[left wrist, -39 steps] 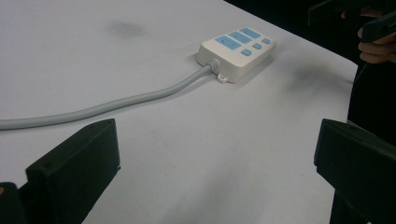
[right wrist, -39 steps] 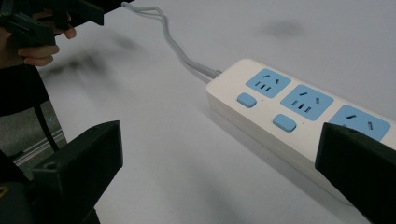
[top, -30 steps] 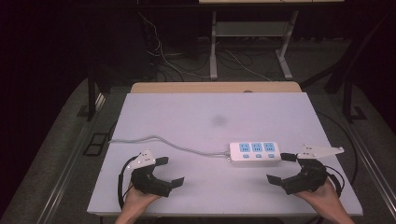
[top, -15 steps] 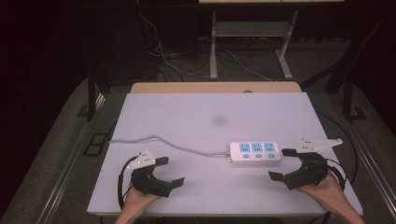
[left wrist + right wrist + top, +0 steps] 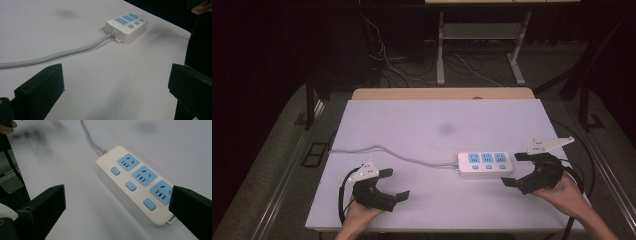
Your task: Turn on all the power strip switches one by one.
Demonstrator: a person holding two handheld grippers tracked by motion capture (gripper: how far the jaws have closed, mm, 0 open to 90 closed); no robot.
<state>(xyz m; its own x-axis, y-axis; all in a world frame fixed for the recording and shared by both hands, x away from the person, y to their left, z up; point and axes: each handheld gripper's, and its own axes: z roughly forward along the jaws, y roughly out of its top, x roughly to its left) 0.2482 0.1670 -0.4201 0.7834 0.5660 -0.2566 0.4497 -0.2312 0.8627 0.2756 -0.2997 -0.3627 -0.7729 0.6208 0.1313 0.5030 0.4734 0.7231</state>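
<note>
1. Two grippers sit low in the high view, each held in a hand coming up from the bottom edge.
2. The left gripper (image 5: 393,186), at lower left, has its jaws spread wide and holds nothing.
3. The right gripper (image 5: 516,169), at lower right, is tilted toward the strip's right end, jaws wide apart and empty.
4. The power strip (image 5: 485,164) lies flat at right of centre, its cord (image 5: 384,151) trailing left across the table (image 5: 442,115).

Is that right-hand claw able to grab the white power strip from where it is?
Probably yes: the right gripper is open beside the power strip, with bare table between them.
</note>
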